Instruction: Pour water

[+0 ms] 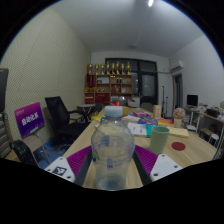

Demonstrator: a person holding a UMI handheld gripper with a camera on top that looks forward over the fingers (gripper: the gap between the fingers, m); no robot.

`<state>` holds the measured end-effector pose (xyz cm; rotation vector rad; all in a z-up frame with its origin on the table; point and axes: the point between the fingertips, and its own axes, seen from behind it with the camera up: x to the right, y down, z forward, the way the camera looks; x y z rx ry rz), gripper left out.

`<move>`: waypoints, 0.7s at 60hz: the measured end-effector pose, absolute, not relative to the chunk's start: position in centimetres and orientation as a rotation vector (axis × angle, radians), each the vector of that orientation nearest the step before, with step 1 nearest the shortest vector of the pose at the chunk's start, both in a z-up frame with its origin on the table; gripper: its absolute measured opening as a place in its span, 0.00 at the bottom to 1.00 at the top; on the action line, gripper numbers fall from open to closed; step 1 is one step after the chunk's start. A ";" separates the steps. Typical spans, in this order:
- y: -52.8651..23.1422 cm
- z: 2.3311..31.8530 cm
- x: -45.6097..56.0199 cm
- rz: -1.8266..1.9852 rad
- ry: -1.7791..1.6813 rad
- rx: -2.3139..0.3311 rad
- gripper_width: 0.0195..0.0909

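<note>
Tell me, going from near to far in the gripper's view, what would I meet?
Gripper with its fingers about a clear water bottle, then a green cup on the wooden table, then a black office chair, finally shelves at the back wall.

The gripper (112, 165) shows only as its two fingers, one at about seven o'clock and one at about five o'clock. Each finger is a dark, blocky arm that widens toward the camera. Each carries a magenta pad (79, 160) on its inner face, flat and roughly four-sided, slanting inward. On the outer side of each finger sits a small white patch with black square markings (59, 171), like a printed tag. No cables, screws or sleeves can be made out.
</note>
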<state>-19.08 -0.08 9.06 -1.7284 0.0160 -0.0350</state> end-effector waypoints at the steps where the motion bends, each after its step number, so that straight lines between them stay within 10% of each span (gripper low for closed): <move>1: 0.3 9.0 -18.9 -0.032 0.007 -1.740 0.79; 4: 1.2 8.3 -19.4 -0.025 -0.020 -1.751 0.57; 21: 3.1 8.4 -21.9 0.165 -0.108 -1.852 0.39; 35: 6.6 21.8 -19.9 0.765 0.296 -1.735 0.39; 42: 10.2 22.4 -15.6 1.206 0.695 -1.606 0.38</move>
